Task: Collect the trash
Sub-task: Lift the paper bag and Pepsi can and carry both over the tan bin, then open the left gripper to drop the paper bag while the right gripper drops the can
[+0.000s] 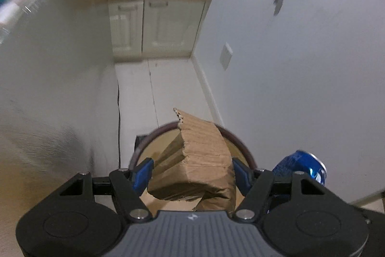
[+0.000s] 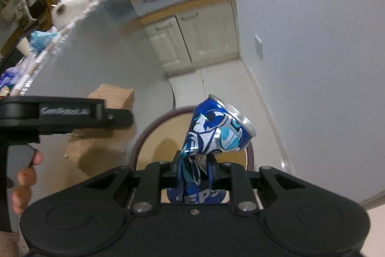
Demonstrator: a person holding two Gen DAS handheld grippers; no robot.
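Observation:
My left gripper is shut on a crumpled piece of brown cardboard, its blue pads pressed against both sides. It hangs over a round bin with a dark rim and a tan inside. My right gripper is shut on a crushed blue Pepsi can, squeezed flat at the waist, also above the bin's rim. The can shows at the right of the left wrist view. The left gripper's body and the cardboard show at the left of the right wrist view.
The bin stands on a pale floor in a narrow corner between a grey counter side and a white wall. Cream cabinet doors close the far end. A person's fingers grip the left gripper's handle.

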